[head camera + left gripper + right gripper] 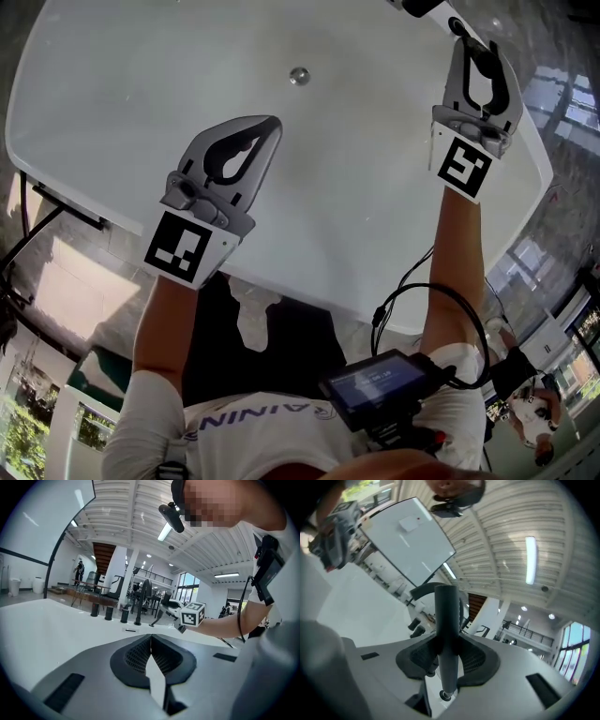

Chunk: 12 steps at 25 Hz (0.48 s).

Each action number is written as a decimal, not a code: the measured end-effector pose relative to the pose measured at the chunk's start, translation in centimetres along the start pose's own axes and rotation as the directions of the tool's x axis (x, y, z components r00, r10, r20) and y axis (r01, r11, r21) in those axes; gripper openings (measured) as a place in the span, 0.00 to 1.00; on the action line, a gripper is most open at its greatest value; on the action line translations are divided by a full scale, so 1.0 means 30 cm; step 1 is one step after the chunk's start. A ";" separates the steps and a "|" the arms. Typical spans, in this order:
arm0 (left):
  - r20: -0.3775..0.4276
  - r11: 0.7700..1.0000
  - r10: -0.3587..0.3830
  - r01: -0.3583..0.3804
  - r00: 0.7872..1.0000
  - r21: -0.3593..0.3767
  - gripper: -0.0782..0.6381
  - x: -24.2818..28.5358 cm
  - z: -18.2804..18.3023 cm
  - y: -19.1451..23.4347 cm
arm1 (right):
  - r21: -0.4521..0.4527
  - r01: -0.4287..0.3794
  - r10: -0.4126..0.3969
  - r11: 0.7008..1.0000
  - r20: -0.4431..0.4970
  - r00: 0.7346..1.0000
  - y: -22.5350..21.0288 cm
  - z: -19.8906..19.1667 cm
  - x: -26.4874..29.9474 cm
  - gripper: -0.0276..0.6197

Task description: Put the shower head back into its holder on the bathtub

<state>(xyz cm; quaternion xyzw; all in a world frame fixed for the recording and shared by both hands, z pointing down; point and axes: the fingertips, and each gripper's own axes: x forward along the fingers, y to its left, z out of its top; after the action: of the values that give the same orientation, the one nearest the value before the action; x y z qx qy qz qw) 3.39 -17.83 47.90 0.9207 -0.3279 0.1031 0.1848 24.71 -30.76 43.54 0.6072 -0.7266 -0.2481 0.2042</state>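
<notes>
The shower head's dark grey handle (pixel 446 639) stands upright between the jaws of my right gripper (pixel 446 660), which is shut on it. In the head view my right gripper (pixel 466 39) is raised over the far right rim of the white bathtub (pixel 112 122); the black and white head (pixel 422 7) shows at the top edge. From the left gripper view, the shower head (pixel 168 607) sticks out beyond the right gripper's marker cube (pixel 193 614). My left gripper (pixel 270 124) hovers over the tub's near side, shut and empty, its jaws (pixel 151 638) meeting.
Several black fittings (pixel 108 613) stand in a row on the tub's far rim, beside a taller black spout (pixel 138 611). A drain (pixel 298 76) sits in the tub floor. A black device (pixel 380 384) with cables hangs at the person's chest.
</notes>
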 end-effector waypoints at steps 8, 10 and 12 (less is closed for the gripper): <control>-0.006 1.000 -0.009 0.009 1.000 -0.004 0.13 0.017 -0.007 -0.007 | 0.377 0.173 -0.179 0.910 -0.019 0.984 -0.292 -0.039 0.058 0.26; -0.007 1.000 -0.011 0.011 1.000 -0.007 0.13 0.020 -0.011 -0.006 | 0.396 0.176 -0.184 0.901 -0.018 0.983 -0.311 -0.042 0.078 0.26; -0.010 1.000 -0.014 0.014 1.000 -0.009 0.13 0.022 -0.014 -0.007 | 0.405 0.170 -0.177 0.899 -0.019 0.984 -0.318 -0.046 0.101 0.26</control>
<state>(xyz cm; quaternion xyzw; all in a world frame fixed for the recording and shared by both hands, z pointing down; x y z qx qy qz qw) 3.98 -17.89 48.43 0.9215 -0.3212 0.1050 0.1913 32.44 -35.24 38.82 0.6962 -0.7071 -0.1152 0.0445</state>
